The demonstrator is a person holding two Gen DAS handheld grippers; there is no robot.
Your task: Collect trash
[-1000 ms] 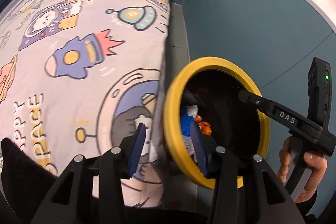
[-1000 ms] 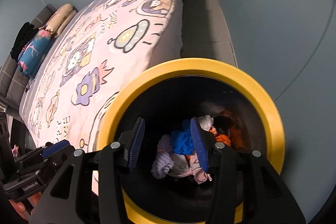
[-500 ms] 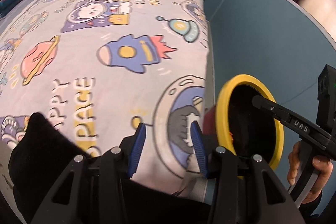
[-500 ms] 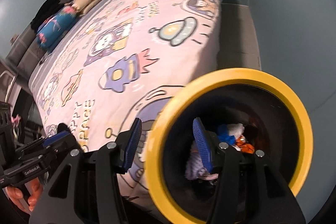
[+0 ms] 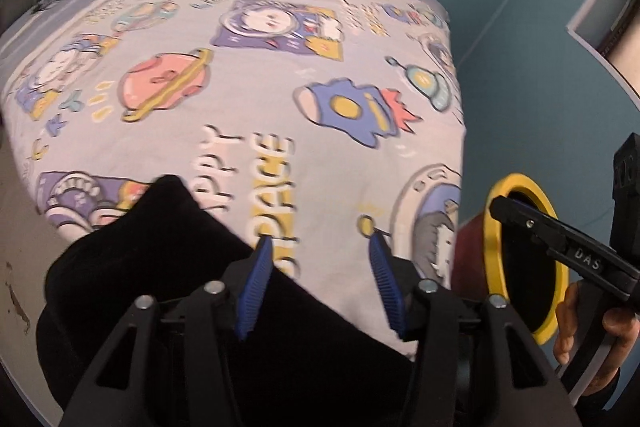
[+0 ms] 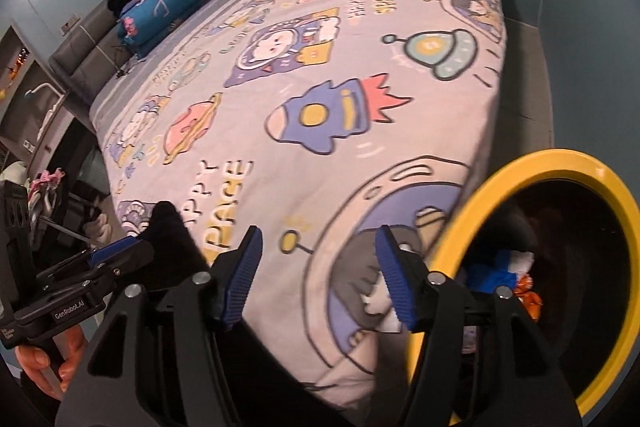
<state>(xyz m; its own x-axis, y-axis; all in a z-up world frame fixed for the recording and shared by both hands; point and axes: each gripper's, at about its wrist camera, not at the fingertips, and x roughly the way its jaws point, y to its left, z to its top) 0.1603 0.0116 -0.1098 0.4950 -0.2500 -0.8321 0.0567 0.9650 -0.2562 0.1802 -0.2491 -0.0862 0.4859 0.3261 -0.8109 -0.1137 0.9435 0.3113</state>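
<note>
Both the left gripper (image 5: 320, 283) and right gripper (image 6: 320, 275) have just been opening, jaws apart with nothing between them. The bin (image 6: 600, 187), already holding trash, sits at lower right. A black cloth (image 5: 168, 247) on the bed (image 5: 280, 67) at lower left could snag or slip if gripped badly.

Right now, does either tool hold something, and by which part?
Nothing is held. The left tool and right tool are both open and have just been opening, with only the bedspread beyond them.
</note>
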